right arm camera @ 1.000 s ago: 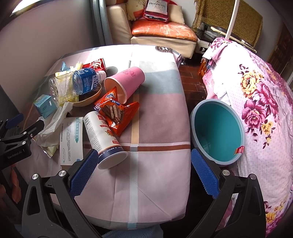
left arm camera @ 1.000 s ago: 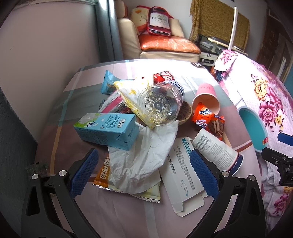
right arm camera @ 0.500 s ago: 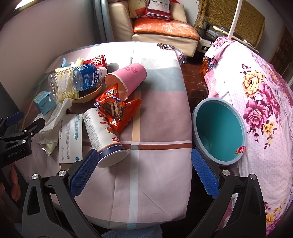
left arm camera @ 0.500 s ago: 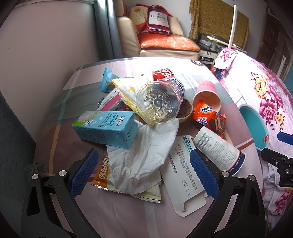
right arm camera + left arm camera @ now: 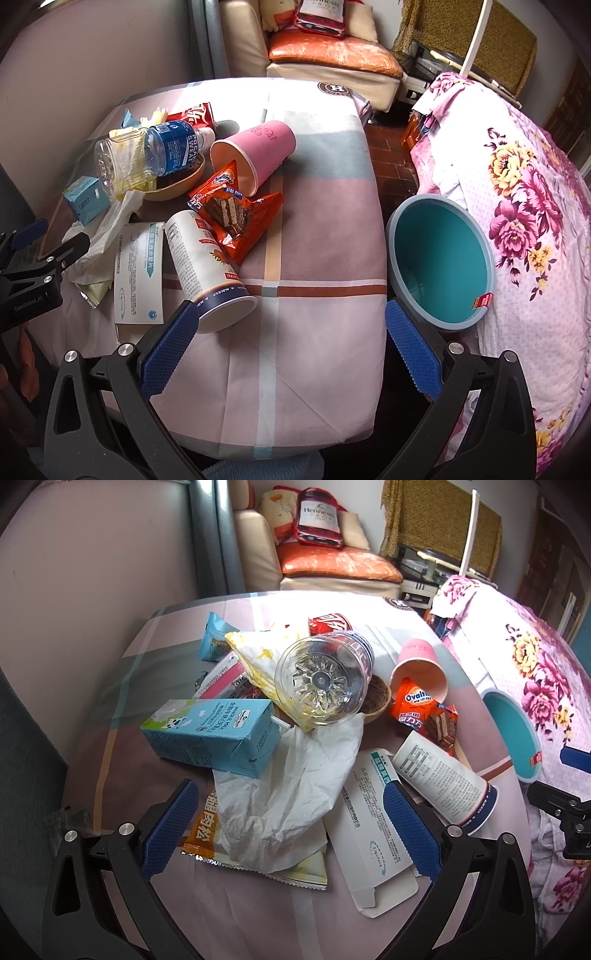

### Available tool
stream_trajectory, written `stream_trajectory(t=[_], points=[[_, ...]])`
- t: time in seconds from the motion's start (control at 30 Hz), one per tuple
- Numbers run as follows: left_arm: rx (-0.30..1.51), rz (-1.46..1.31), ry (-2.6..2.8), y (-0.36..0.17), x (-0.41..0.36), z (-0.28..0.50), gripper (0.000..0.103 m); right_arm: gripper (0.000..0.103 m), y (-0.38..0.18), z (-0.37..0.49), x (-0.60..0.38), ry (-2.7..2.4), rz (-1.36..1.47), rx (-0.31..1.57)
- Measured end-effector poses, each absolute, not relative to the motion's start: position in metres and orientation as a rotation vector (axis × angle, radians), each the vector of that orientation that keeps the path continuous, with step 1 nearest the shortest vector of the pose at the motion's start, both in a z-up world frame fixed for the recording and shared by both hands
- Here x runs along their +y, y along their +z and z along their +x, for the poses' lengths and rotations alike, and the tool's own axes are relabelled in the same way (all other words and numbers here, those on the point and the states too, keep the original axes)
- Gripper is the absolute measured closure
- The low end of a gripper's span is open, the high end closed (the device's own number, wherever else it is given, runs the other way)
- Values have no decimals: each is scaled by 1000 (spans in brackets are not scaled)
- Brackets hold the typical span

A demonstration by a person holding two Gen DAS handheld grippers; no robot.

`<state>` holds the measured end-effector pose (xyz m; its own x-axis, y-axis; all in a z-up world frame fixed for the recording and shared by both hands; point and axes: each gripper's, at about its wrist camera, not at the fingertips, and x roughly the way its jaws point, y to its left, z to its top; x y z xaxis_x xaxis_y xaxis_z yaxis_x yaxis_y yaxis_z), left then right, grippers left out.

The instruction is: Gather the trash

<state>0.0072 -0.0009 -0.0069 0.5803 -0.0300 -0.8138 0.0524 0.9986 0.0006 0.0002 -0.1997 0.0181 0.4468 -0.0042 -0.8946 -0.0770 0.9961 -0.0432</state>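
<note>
Trash is piled on a pink checked table (image 5: pixel 314 332). My left gripper (image 5: pixel 291 819) is open above a crumpled white tissue (image 5: pixel 284 794) and an orange snack wrapper (image 5: pixel 203 834). Behind lie a blue milk carton (image 5: pixel 210 731), a clear plastic bottle (image 5: pixel 321 679), a pink paper cup (image 5: pixel 421 664), an orange Ovaltine wrapper (image 5: pixel 424 709), a white paper cup (image 5: pixel 443 779) and a flat white box (image 5: pixel 373 830). My right gripper (image 5: pixel 291 339) is open over the table's near edge, by the white paper cup (image 5: pixel 207 266). A teal bin (image 5: pixel 439 258) stands right of the table.
A bed with a pink floral cover (image 5: pixel 524 206) lies right of the bin. A sofa with an orange cushion (image 5: pixel 332 51) stands behind the table. A red can (image 5: pixel 195 114) and a small basket (image 5: pixel 177 188) sit in the pile. A wall (image 5: pixel 74 590) is at left.
Both grippers have drifted slightly, so the pile sits a little lower and closer in the right wrist view. Nothing was taken hold of or moved on the table.
</note>
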Motion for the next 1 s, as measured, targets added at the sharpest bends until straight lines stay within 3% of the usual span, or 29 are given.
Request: stream_trajectory(t=[0.53,0.6,0.67,0.73,1.0], points=[[975,-10,-42,-19,27,18,3,6,6,31,-161,236,-143,1215],[978,-22,-35,-19,34,20,3,11,3,36,-152,259,-168,1224],[984,-32,-30,-19,39,22,3,26,-3,41,-147,290,-163,1253],[985,-40,-31,-19,44,24,3,34,-10,48,-142,319,-146,1288],[993,-36,-38,-18,50,30,3,41,-34,65,-123,372,-164,1365]])
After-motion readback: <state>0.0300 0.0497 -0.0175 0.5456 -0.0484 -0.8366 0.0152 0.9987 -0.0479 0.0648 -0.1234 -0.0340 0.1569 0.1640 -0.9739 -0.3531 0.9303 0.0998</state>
